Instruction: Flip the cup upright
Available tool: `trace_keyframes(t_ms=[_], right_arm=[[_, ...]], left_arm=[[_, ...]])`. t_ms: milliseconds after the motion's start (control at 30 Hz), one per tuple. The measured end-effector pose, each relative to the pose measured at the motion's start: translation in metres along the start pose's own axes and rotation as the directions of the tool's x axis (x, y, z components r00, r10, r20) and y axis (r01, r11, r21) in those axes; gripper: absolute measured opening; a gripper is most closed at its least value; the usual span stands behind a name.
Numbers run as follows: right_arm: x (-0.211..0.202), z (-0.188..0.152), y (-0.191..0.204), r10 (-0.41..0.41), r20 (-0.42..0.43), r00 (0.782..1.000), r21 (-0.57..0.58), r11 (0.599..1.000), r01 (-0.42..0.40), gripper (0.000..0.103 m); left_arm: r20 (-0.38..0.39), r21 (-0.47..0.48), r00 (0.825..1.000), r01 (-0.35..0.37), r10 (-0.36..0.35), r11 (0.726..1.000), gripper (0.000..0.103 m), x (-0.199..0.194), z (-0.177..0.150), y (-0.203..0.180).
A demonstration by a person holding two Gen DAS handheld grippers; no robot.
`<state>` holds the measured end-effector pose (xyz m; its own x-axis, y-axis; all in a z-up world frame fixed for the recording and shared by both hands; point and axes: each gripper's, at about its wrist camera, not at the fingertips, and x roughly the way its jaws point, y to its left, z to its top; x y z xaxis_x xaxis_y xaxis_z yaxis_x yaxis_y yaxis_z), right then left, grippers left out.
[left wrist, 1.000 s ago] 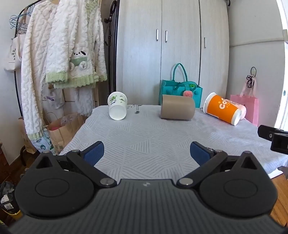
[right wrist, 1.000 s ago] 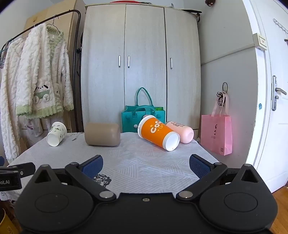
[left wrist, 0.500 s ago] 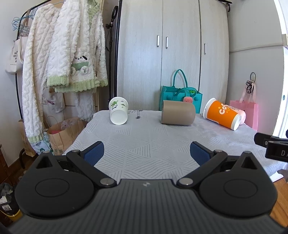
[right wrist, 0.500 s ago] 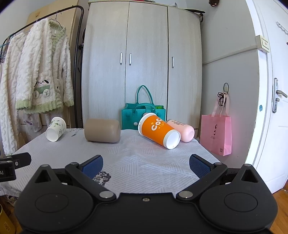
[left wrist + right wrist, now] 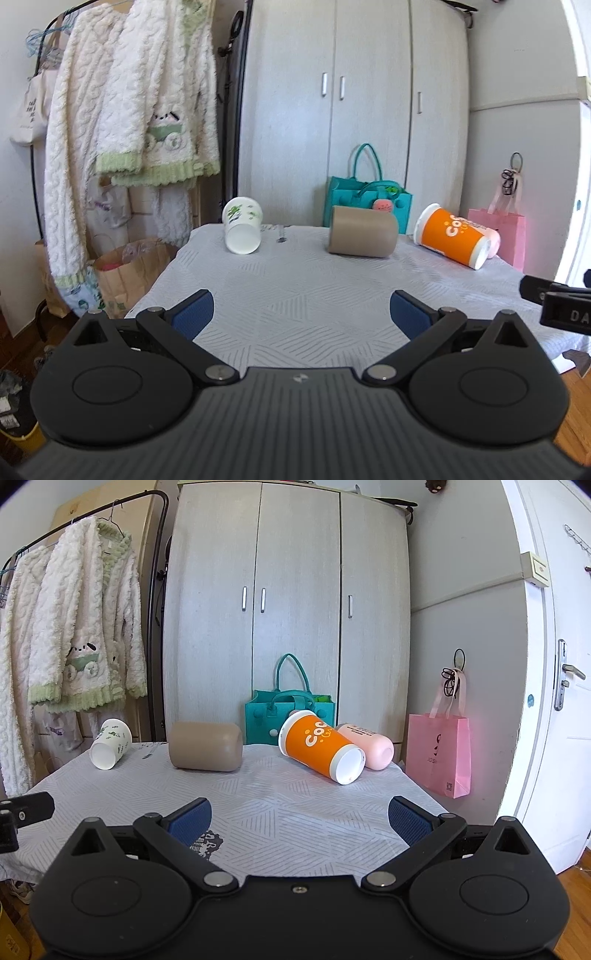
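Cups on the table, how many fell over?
4, all lying down: white leafy cup far left, tan cup beside it, orange cup right of middle, pink cup behind the orange one.

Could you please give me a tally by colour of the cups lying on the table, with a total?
White paper cup with green print: 1
Plain brown cylindrical cup: 1
Orange paper cup with white lettering: 1
Pink cup with a rounded end: 1
Total: 4 cups, all on their sides on the grey patterned tablecloth.
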<state>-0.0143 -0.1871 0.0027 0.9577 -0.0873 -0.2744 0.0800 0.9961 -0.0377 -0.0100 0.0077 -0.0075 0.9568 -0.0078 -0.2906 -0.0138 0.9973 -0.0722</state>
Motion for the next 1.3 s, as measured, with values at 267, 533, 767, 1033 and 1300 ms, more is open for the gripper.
trace_keyframes(t_ms=[267, 533, 767, 1033, 1300], right_arm=[[0.001, -0.002, 0.003, -0.003, -0.009, 1.000, -0.013, 1.000, 0.003, 0.103], [0.000, -0.002, 0.005, 0.002, -0.006, 1.000, -0.023, 1.000, -0.002, 0.103], [-0.001, -0.001, 0.004, -0.003, -0.014, 1.000, -0.024, 1.000, 0.003, 0.103], [-0.001, -0.002, 0.004, -0.001, -0.015, 1.000, -0.025, 1.000, 0.000, 0.103], [0.001, 0.004, -0.003, 0.063, -0.052, 0.997, 0.002, 0.998, -0.063, 0.103]], left_arm=[[-0.026, 0.008, 0.999, -0.030, 0.030, 1.000, 0.103, 0.002, -0.002, 0.002], [-0.037, 0.012, 0.999, -0.007, 0.008, 1.000, 0.103, 0.002, -0.003, 0.003], [-0.044, 0.012, 0.999, -0.008, 0.009, 1.000, 0.103, 0.002, -0.004, 0.002], [-0.057, 0.001, 0.998, 0.024, -0.024, 1.000, 0.103, 0.004, -0.003, 0.005], [-0.114, -0.024, 0.990, 0.079, -0.081, 0.997, 0.103, 0.018, 0.007, 0.010]])
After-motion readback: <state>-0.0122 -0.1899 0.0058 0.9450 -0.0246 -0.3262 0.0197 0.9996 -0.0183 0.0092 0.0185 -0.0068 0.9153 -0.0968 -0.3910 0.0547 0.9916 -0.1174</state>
